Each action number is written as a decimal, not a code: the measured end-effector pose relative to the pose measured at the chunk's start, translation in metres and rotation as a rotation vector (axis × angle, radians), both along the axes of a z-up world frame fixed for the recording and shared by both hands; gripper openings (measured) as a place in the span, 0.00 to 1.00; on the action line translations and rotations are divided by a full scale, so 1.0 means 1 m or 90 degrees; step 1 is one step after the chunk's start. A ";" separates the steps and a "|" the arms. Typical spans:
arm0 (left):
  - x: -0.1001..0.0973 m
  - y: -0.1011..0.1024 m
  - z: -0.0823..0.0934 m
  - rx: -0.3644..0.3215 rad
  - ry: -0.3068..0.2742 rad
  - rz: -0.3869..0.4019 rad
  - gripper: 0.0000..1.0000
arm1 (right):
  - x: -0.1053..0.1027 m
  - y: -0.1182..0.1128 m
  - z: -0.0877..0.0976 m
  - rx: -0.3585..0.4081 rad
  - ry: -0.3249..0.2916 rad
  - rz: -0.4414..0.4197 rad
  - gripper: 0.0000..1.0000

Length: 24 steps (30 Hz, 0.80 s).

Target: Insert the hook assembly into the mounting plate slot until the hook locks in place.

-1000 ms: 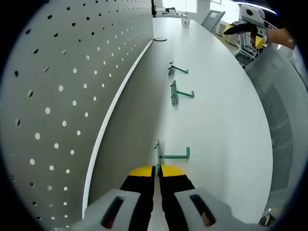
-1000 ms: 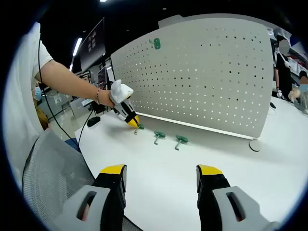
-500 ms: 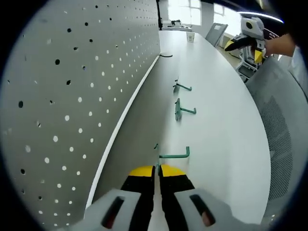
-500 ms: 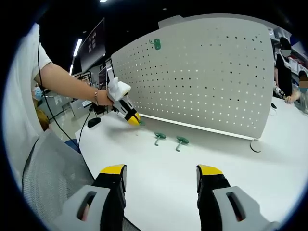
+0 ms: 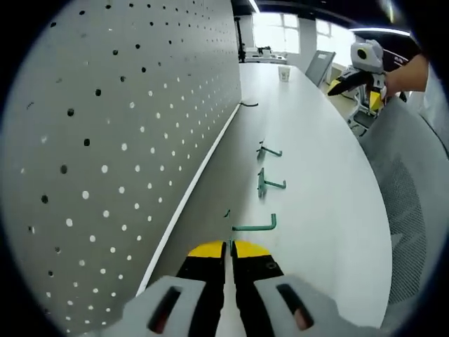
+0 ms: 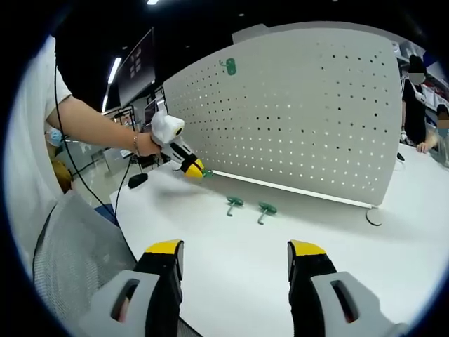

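A green hook is gripped in the closed left gripper, beside the pegboard. The right gripper is held open over bare table.

My left gripper is pressing its yellow-tipped jaws together, rising from six o'clock in the left gripper view. In the right gripper view that same gripper is sitting at ten o'clock, my hand wrapping its white body and my bare forearm reaching in from nine o'clock. My right gripper is holding its jaws wide apart, gripping nothing; it is showing at one o'clock in the left gripper view.
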<state>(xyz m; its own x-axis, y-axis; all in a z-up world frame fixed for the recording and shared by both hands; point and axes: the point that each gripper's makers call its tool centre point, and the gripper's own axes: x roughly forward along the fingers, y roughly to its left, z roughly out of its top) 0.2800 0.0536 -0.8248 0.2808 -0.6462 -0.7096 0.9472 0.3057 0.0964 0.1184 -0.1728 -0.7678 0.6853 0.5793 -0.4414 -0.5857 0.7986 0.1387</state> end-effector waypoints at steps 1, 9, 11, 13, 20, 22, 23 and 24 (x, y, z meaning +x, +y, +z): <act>0.000 0.000 0.002 -0.004 -0.002 0.002 0.03 | 0.000 0.000 0.001 0.000 -0.001 0.000 0.59; 0.000 -0.003 0.020 -0.047 -0.021 0.028 0.03 | 0.001 0.001 0.004 0.003 -0.009 0.001 0.62; -0.001 -0.004 0.023 -0.054 -0.024 0.030 0.03 | 0.001 0.002 0.005 0.004 -0.011 0.001 0.63; -0.002 -0.005 0.026 -0.064 -0.025 0.036 0.03 | 0.001 0.001 0.005 0.005 -0.010 0.001 0.63; -0.004 -0.006 0.036 -0.094 -0.031 0.058 0.03 | 0.001 0.003 0.006 0.010 -0.013 0.000 0.63; -0.004 -0.005 0.038 -0.097 -0.040 0.061 0.03 | 0.001 0.002 0.006 0.012 -0.013 -0.002 0.63; -0.005 -0.006 0.039 -0.108 -0.030 0.069 0.03 | 0.000 0.002 0.006 0.013 -0.014 -0.002 0.63; -0.005 -0.006 0.042 -0.121 -0.029 0.076 0.03 | 0.000 0.002 0.008 0.014 -0.015 -0.003 0.63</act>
<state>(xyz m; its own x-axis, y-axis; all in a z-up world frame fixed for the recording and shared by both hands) 0.2752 0.0472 -0.7825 0.3916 -0.7276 -0.5633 0.8995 0.4315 0.0679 0.1186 -0.1704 -0.7602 0.6985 0.5848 -0.4125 -0.5847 0.7987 0.1422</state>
